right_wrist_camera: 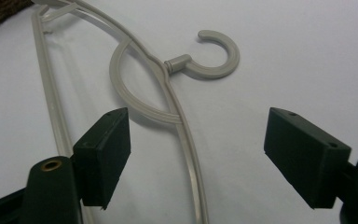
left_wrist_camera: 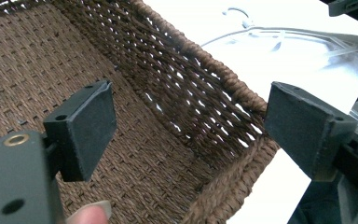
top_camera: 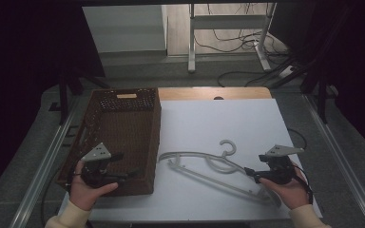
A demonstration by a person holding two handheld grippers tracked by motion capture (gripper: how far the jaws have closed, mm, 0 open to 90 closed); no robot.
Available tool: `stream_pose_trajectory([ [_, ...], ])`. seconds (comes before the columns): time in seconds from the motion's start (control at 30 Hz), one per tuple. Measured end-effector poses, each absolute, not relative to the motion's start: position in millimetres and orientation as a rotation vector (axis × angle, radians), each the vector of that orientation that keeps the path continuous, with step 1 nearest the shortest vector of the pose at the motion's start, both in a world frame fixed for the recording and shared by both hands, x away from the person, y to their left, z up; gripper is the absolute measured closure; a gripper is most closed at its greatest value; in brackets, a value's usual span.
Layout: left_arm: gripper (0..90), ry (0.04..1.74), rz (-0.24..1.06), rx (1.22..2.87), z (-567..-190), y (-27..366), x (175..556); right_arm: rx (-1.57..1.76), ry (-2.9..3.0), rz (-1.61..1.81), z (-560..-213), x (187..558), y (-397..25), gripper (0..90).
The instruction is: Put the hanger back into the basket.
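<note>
My right gripper (top_camera: 251,174) sits near-right on the white sheet (top_camera: 218,123), jaws wide, nothing btwn them. In the right gripper view the hanger (right_wrist_camera: 168,98) lies flat on the sheet just ahead of the jaws, its arm running in btwn the two pads w/o touching either, hook (right_wrist_camera: 216,51) curling at the far end. From the high view the hanger is centre-near on the table, left tip close to the basket (top_camera: 123,137), right end by my right hand; whether that end touches the gripper I can't tell, too dim.

My left gripper (top_camera: 126,175) is near-left, over the basket's near-right corner, jaws also wide & empty. Left gripper view looks into the brown woven basket (left_wrist_camera: 74,56), rim passing btwn the pads. A pale tag on the basket's far wall, no writing readable. No brand marks visible on hanger or grippers.
</note>
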State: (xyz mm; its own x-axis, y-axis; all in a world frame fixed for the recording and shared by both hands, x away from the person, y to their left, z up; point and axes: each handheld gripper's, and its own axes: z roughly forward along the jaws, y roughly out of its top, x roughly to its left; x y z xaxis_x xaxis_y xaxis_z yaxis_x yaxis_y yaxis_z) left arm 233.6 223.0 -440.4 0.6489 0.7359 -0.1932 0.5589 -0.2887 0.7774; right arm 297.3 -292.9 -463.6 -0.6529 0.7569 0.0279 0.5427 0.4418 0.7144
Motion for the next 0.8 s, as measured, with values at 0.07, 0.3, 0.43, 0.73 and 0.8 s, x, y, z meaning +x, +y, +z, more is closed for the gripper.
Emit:
stream_pose_trajectory([
  [0.07,16.8,1.016,0.245,1.986,-442,223,234,1.117,2.403,1.021,-463,299,-292,24.1],
  [0.3,16.8,1.02,0.245,1.993,-444,224,236,1.104,2.406,0.979,-458,300,-284,25.7],
  [0.43,16.8,1.024,0.243,1.986,-443,225,235,1.105,2.409,0.959,-456,301,-278,25.8],
  [0.73,16.3,1.01,0.238,2.002,-440,220,239,1.107,2.47,0.883,-465,324,-265,26.2],
  [0.8,16.2,1.013,0.237,2.004,-441,221,239,1.107,2.477,0.877,-467,327,-264,26.2],
])
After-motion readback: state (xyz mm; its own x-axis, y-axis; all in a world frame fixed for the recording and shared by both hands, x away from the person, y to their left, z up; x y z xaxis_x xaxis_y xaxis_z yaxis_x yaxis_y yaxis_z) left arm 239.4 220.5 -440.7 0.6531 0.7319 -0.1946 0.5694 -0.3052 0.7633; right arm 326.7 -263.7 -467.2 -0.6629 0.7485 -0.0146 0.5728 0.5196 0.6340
